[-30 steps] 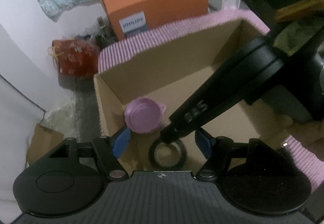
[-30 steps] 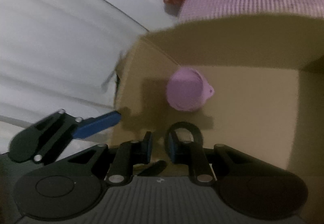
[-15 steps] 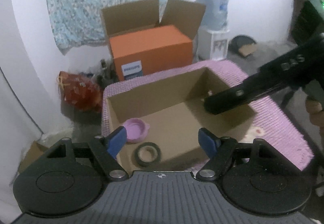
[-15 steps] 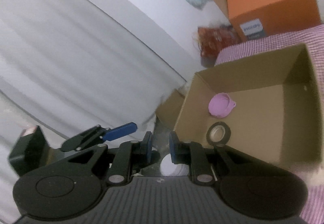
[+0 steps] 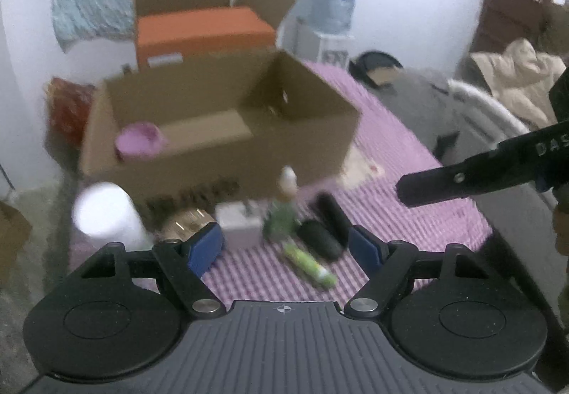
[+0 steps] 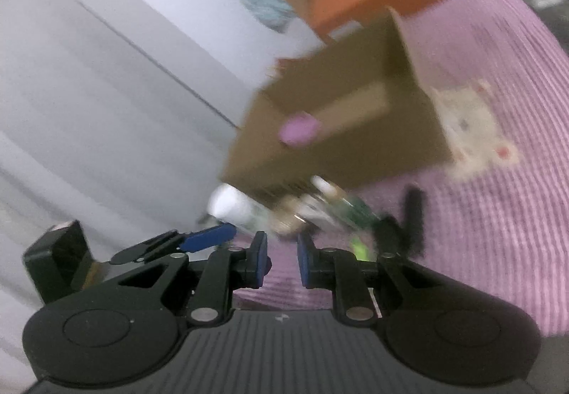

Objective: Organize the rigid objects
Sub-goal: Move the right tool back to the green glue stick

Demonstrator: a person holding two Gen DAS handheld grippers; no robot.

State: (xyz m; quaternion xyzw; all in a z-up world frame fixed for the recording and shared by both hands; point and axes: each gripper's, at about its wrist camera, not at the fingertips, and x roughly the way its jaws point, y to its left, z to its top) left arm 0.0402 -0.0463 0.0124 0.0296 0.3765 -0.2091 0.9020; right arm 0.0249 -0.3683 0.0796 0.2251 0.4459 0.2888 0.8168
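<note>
From the left wrist, the left gripper point(image 5: 286, 246) is seen wide open and empty above the loose items; a next pick, perhaps the green tube point(image 5: 310, 264), is judged due. From the right wrist, the right gripper point(image 6: 282, 264) is nearly closed, empty; the cardboard box point(image 6: 355, 159) holds a pink bowl point(image 6: 298, 131).

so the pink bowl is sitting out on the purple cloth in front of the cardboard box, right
Not quite. The pink bowl sits inside the cardboard box, not out on the purple cloth; the left wrist view shows it.
</note>
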